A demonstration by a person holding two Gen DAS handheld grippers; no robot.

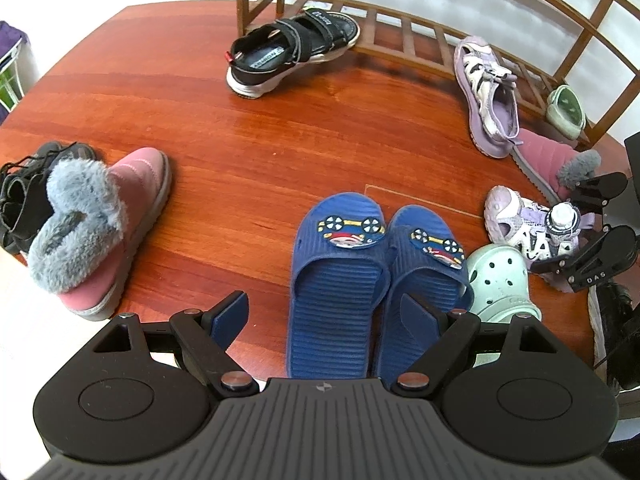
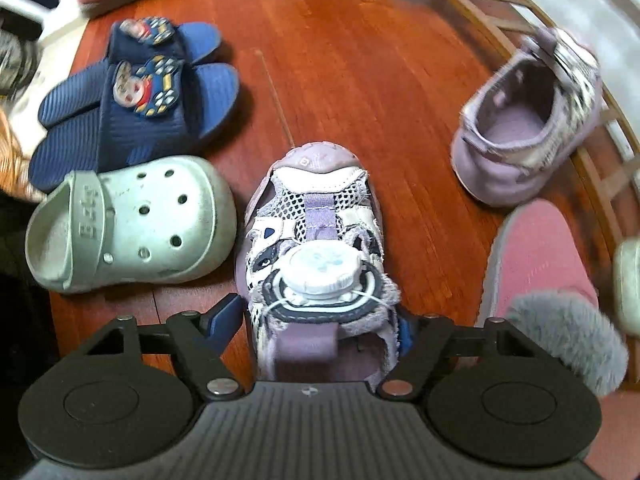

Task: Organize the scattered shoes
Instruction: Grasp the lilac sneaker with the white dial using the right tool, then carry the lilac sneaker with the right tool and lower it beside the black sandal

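Observation:
My left gripper [image 1: 324, 316] is open above the heels of two blue slippers [image 1: 340, 280] that lie side by side on the red-brown wooden table [image 1: 240, 140]. My right gripper [image 2: 320, 320] is around the heel part of a purple sandal with a round dial [image 2: 316, 240]; its jaws sit on both sides of the sandal, and I cannot tell whether they press it. That sandal and the right gripper [image 1: 592, 232] show at the right of the left wrist view. Its mate [image 2: 532, 128] lies to the right by the shoe rack [image 1: 400, 28].
A mint clog [image 2: 136, 224] lies left of the sandal, next to the blue slippers [image 2: 132, 100]. A pink fur-lined boot [image 1: 104, 224] and a black shoe [image 1: 24, 196] are at the left. A black sandal [image 1: 288, 52], another pink boot [image 2: 540, 272] and a green slipper [image 1: 566, 112] lie near the rack.

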